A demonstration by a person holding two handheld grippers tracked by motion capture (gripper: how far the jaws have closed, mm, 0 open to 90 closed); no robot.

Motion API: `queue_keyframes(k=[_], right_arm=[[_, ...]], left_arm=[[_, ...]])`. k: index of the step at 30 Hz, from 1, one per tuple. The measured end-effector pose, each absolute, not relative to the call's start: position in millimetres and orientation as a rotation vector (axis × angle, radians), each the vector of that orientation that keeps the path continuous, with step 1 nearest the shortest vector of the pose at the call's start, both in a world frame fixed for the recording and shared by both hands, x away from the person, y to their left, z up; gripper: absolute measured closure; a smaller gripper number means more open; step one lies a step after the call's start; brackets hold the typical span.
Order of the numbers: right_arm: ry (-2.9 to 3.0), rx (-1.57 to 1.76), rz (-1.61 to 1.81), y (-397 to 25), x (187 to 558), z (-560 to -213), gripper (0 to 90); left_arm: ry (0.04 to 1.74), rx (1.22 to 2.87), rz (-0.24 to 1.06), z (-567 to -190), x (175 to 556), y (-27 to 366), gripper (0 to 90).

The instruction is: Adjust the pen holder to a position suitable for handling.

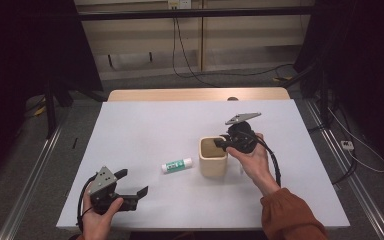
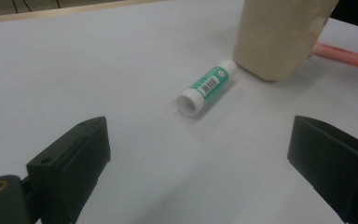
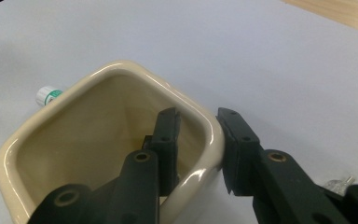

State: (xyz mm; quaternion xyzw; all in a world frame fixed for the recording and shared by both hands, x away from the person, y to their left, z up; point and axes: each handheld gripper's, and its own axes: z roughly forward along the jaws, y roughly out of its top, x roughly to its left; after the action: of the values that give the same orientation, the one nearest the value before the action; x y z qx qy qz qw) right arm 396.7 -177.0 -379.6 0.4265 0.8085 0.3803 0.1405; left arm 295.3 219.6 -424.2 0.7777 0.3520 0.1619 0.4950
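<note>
Right gripper (image 3: 196,144) pinches the cream cup (image 1: 213,157) rim mid-table, 1 jaw inside, likely steadying it, while left gripper (image 1: 130,185) waits wide open facing the glue stick (image 2: 208,87) just beside the cup.

On the table (image 1: 145,125), the glue stick (image 1: 176,165) lies just beside the cup (image 1: 213,157), at its nine o'clock.

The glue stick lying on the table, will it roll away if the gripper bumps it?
Probably yes. The glue stick is a round tube lying on its side on the smooth white table, so a sideways nudge would likely roll it. It looks small and plastic, so probably light. Its end sits close to the cream cup, which might stop it that way.
</note>
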Motion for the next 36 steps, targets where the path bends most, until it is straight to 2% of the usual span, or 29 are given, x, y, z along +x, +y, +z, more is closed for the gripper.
queue_keyframes(k=[14, 27, 32, 36], right_arm=[[2.359, 1.086, 1.155, -183.7, 398.4, -385.5, 70.2], [2.317, 1.161, 1.203, -185.6, 395.5, -388.0, 69.0], [2.323, 1.15, 1.24, -188.3, 392.9, -389.2, 59.3], [2.301, 1.147, 1.265, -191.6, 389.9, -386.3, 43.7]], left_arm=[[0.86, 1.891, 0.391, -425.2, 297.6, 217.7, 5.6], [0.861, 1.89, 0.392, -425.1, 296.5, 219.0, 5.6], [0.864, 1.886, 0.393, -425.3, 295.7, 219.5, 5.6], [0.865, 1.885, 0.393, -425.4, 295.5, 219.7, 5.6]])
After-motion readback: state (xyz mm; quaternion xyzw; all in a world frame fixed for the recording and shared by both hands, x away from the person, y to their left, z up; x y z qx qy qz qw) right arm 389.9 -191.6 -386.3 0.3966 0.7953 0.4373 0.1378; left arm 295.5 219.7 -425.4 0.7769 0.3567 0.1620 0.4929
